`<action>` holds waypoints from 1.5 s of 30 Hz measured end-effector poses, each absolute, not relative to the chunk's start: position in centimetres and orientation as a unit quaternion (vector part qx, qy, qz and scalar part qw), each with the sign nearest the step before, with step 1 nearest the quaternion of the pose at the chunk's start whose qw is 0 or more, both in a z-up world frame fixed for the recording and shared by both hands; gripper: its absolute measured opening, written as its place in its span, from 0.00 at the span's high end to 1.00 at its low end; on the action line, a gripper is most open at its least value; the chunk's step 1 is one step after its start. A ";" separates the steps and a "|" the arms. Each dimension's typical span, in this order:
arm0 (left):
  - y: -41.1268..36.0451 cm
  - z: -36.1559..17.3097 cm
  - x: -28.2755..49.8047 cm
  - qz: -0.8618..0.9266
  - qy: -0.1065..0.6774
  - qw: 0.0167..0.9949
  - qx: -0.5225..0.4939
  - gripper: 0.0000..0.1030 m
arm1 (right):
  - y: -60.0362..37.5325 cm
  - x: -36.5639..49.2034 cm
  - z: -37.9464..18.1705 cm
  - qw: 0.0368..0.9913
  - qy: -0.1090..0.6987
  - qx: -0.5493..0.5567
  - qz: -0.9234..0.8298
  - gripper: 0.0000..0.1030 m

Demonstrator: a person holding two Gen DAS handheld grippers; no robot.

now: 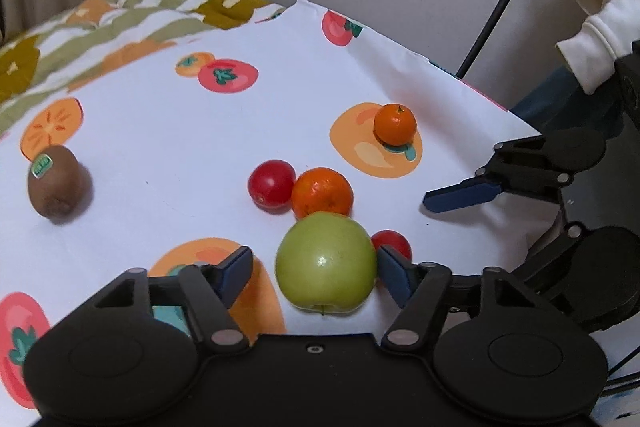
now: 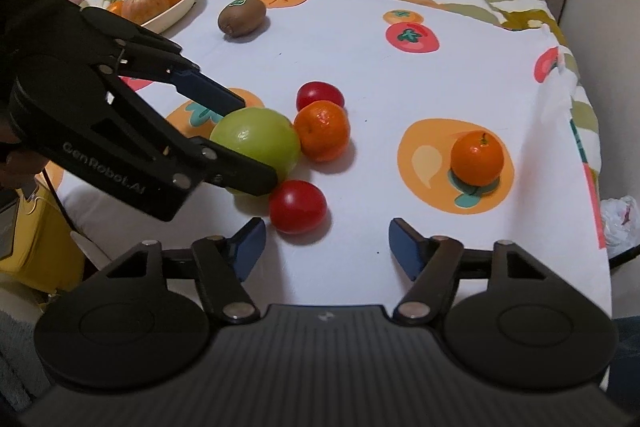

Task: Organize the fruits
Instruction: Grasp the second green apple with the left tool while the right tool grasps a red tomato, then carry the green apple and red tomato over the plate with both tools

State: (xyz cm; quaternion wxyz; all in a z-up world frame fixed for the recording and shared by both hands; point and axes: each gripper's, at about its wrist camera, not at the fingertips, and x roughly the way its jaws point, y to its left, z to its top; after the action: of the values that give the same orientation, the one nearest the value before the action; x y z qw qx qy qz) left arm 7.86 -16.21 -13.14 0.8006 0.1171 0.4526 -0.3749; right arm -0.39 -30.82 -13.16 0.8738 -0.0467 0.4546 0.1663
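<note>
Blue-padded, our left tool [image 1: 314, 269] straddles the green apple [image 1: 326, 263]: one pad touches, the other stands off, so nothing is gripped. Our right tool [image 2: 327, 245] hangs part-open and empty near a red tomato [image 2: 297, 207]. We are at the pick-up step (the bowl [image 2: 182, 7] at the table's [image 2: 360, 67] far corner looks the likely goal); next we must close squarely, since neighbouring fruit could roll.
</note>
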 end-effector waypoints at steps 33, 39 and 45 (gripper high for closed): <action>-11.8 -11.9 8.3 -0.316 0.464 0.824 0.077 0.42 | -28.0 1.8 -13.0 0.867 0.446 -0.054 0.215 0.53; -9.7 -10.3 8.5 -0.292 0.453 0.840 0.065 0.42 | -26.5 2.7 -11.6 0.869 0.435 -0.059 0.227 0.53; -6.6 -8.2 8.7 -0.258 0.439 0.860 0.038 0.42 | -24.3 4.0 -9.4 0.872 0.418 -0.065 0.248 0.53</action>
State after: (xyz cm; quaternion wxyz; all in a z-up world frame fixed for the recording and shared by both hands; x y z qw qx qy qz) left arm 8.74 -6.63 -8.21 0.8597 0.0379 0.4391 -0.2581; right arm 4.00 -24.33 -9.42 0.8717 -0.0653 0.4178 0.2475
